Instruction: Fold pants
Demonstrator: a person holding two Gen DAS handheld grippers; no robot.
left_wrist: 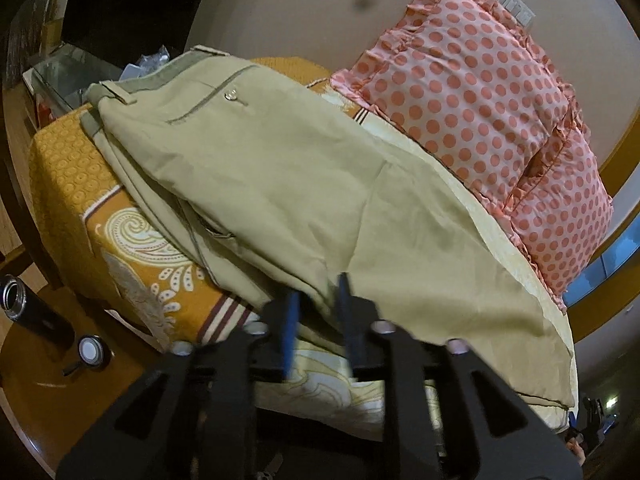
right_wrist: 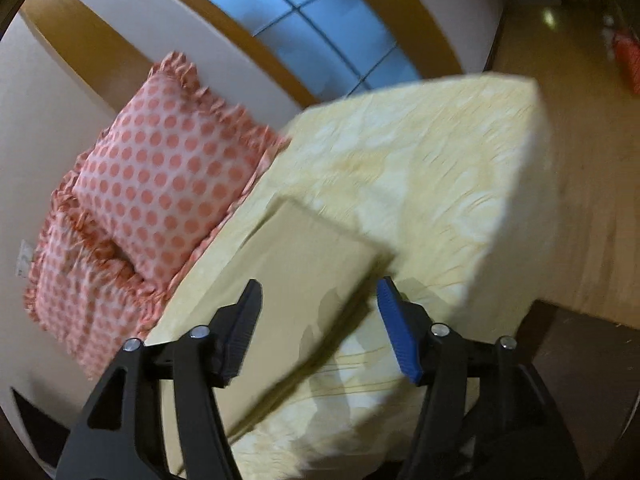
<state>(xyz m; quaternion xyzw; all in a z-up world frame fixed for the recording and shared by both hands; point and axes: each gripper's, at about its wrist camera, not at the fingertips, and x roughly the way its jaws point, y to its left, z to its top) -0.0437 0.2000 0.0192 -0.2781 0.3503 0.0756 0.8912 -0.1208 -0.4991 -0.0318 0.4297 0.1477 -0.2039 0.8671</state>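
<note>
Khaki pants (left_wrist: 280,184) lie across the bed, waistband at the far left, legs running toward the near right. My left gripper (left_wrist: 316,312) is at the near edge of the pants, its blue pads close together with a fold of khaki cloth between them. In the right wrist view the hem end of the pants leg (right_wrist: 296,280) lies flat on the pale yellow sheet (right_wrist: 420,184). My right gripper (right_wrist: 320,320) is open, its fingers spread on either side of the leg end, just above it.
Two pink polka-dot pillows (left_wrist: 480,120) (right_wrist: 160,184) lean against the wall behind the pants. The orange patterned bedcover (left_wrist: 100,208) drops off at the left edge. A black bottle and a cap (left_wrist: 90,350) sit on the wooden floor at left. Bed corner and floor (right_wrist: 580,200) at right.
</note>
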